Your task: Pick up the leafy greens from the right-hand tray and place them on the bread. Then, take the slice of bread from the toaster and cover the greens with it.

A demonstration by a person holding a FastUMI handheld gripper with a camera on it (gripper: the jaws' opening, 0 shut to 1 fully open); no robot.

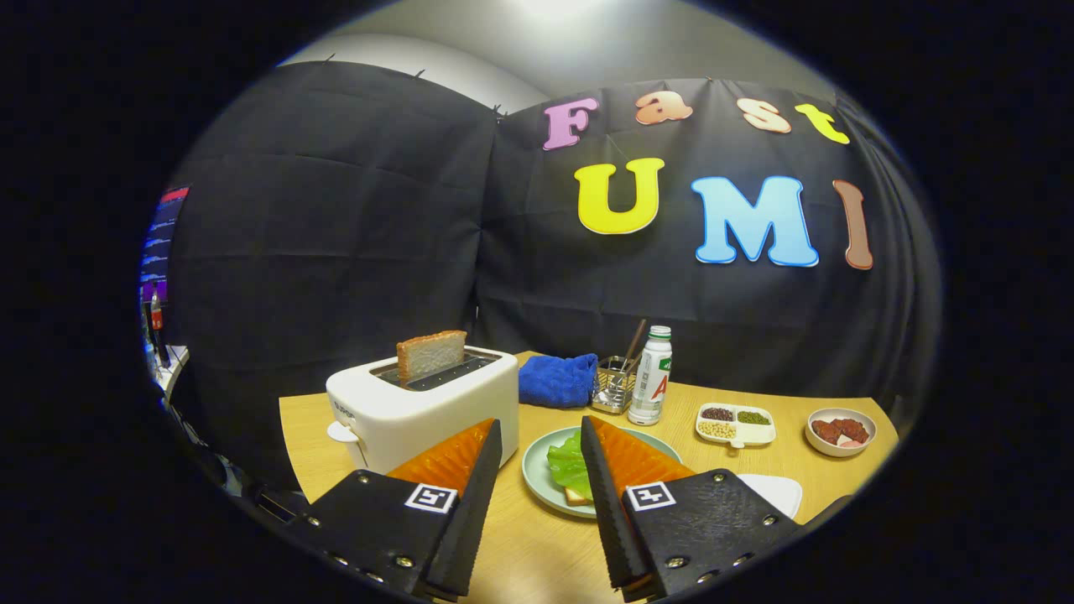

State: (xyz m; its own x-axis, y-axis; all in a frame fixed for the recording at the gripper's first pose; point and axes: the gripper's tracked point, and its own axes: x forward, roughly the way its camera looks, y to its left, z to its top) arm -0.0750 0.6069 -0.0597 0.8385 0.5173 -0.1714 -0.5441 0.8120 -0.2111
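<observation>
The gripper (541, 436) stands open with nothing between its fingers, held above the wooden table (537, 545) just short of the pale green plate (537, 480); on that plate the leafy greens (566, 463) already lie over the lower bread slice (576, 497), of which a corner shows beneath the leaf, so by my reading the first half of the task is done. What remains is the toast slice (430, 354), which stands upright in the near slot of the white toaster (419, 411), left of the plate and close beside it, with about half its height above the slot.

That slice looks light, dry and fairly stiff, but crumbly at the crust and easy to crush; I would take it by the exposed top part, one finger on each broad face, with a gentle squeeze, and lift straight up so it clears the slot.

As for writing: the toaster bears small dark lettering on its front, too small to read; the white bottle (651, 375) behind the plate carries a label with a large red letter, which I leave unread; each finger mount has a square black-and-white marker.
</observation>
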